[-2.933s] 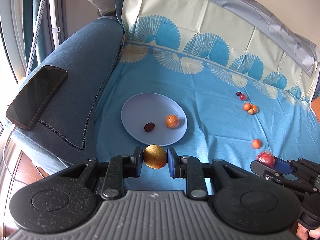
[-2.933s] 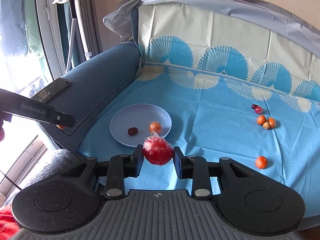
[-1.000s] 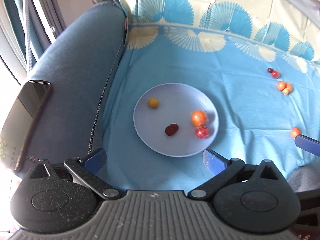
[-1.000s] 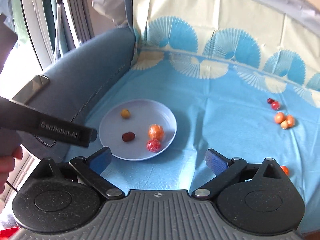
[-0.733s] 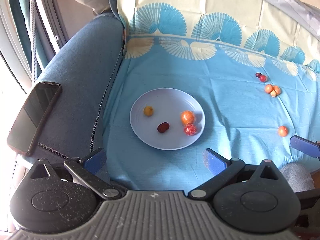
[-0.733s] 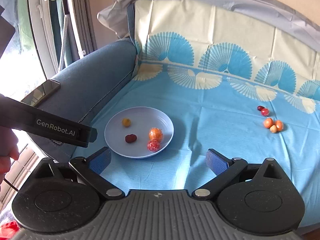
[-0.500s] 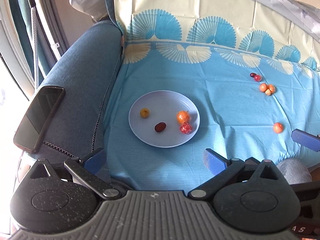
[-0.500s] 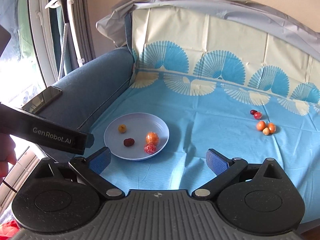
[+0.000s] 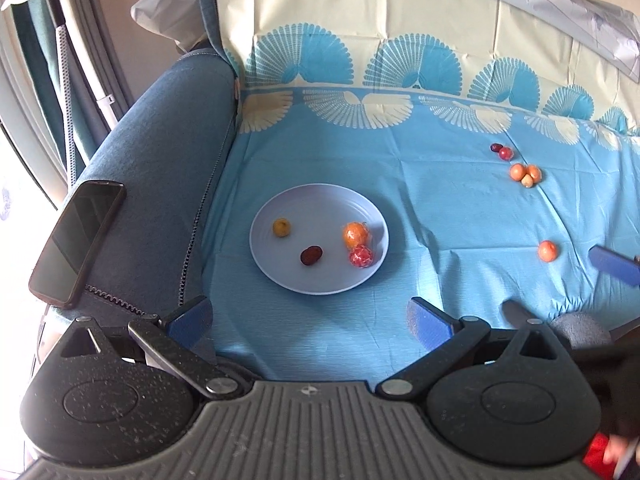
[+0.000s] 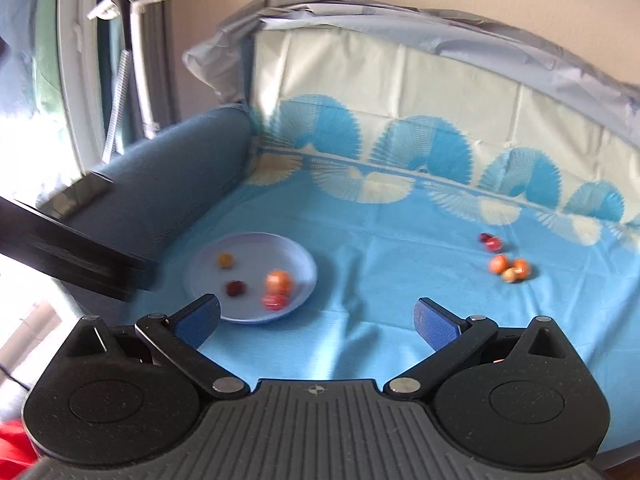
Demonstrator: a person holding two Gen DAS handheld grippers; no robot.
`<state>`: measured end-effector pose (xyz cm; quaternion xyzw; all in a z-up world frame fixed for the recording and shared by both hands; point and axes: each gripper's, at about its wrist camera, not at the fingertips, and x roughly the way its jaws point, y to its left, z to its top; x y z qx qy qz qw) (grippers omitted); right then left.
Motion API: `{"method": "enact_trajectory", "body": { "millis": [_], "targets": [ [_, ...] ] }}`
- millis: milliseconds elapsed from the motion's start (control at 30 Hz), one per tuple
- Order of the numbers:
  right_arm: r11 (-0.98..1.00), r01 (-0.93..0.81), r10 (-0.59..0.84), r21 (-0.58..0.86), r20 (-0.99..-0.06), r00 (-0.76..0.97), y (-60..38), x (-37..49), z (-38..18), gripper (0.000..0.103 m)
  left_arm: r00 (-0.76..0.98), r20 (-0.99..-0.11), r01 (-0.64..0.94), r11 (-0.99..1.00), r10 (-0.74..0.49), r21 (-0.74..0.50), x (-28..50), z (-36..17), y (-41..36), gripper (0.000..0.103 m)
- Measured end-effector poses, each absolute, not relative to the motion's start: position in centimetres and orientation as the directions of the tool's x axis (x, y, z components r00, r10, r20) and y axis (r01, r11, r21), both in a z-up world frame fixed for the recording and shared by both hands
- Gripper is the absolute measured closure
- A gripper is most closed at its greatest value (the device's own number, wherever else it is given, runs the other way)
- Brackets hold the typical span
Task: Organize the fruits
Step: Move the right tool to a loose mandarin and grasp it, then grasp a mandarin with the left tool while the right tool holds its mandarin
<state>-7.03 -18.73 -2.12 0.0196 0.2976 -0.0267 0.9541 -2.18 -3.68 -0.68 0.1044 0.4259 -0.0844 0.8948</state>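
Note:
A pale blue plate lies on the blue sofa cloth. On it sit a small yellow fruit, a dark red date, an orange and a red wrapped fruit. Loose fruits lie to the right: a dark and red pair, an orange cluster and a single orange. My left gripper is open and empty, held back from the plate. My right gripper is also open and empty; one of its blue fingers shows at the right edge.
A black phone lies on the dark blue sofa armrest. The patterned cloth runs up the sofa back. A white stand and curtains are by the window at left. The left gripper's body crosses the right view.
Both grippers let go of their fruits onto the plate earlier and stand open. In the last second both have pulled back from the plate; the right view is blurred from moving.

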Motion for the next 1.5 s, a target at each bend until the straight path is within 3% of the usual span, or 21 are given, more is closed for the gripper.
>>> {"method": "enact_trajectory", "body": {
  "millis": [133, 300, 567, 633, 667, 700, 733, 1133, 1433, 1500],
  "targets": [
    [0.973, 0.23, -0.197, -0.028, -0.619, 0.76, -24.0, -5.2, -5.4, 0.001, 0.604, -0.795, 0.261, 0.957, -0.057, 0.13, -1.4, -1.3, -5.1, 0.0],
    [0.891, 0.454, -0.318, 0.009, -0.701, 0.638, -32.2, -3.0, -10.1, 0.001, 0.555, -0.83, 0.286, 0.949, -0.055, 0.128, 0.7, -2.7, -7.9, 0.0],
    [0.786, 0.614, -0.295, 0.076, -0.827, 0.479, -39.9, 1.8, -18.6, 0.005, 0.51, -0.859, 0.369, 0.914, -0.046, 0.17, 5.2, -4.9, -15.1, 0.0],
    [0.801, 0.592, -0.272, 0.082, -0.833, 0.483, -39.9, 3.3, -19.4, 0.015, 0.507, -0.861, 0.38, 0.907, -0.041, 0.18, 6.7, -5.4, -17.1, 0.0],
    [0.815, 0.575, -0.263, 0.074, -0.837, 0.48, -39.7, 3.9, -19.7, 0.035, 0.507, -0.861, 0.385, 0.905, -0.045, 0.18, 7.4, -5.7, -18.1, 0.0],
    [0.827, 0.559, -0.254, 0.059, -0.848, 0.466, -39.7, 4.6, -20.1, 0.063, 0.51, -0.859, 0.39, 0.903, -0.05, 0.18, 8.3, -5.9, -19.1, 0.0],
    [0.826, 0.562, -0.261, 0.039, -0.857, 0.444, -39.8, 5.1, -20.2, 0.068, 0.513, -0.857, 0.395, 0.9, -0.052, 0.182, 9.2, -6.1, -20.2, 0.0],
    [0.645, 0.763, -0.441, 0.034, -0.799, 0.409, -53.6, 1.5, -21.5, 0.068, 0.488, -0.809, 0.585, 0.811, -0.328, 0.024, 22.0, -12.7, -39.9, 0.0],
    [0.661, 0.747, -0.436, 0.078, -0.77, 0.466, -54.5, 0.8, -22.4, 0.066, 0.381, -0.869, 0.663, 0.748, -0.314, 0.02, 26.9, -19.8, -47.1, 0.001],
    [0.662, 0.745, -0.437, 0.08, -0.767, 0.471, -54.6, 0.8, -22.4, 0.066, 0.365, -0.88, 0.651, 0.759, -0.304, 0.008, 27.5, -20.7, -46.8, 0.013]
  ]
}}
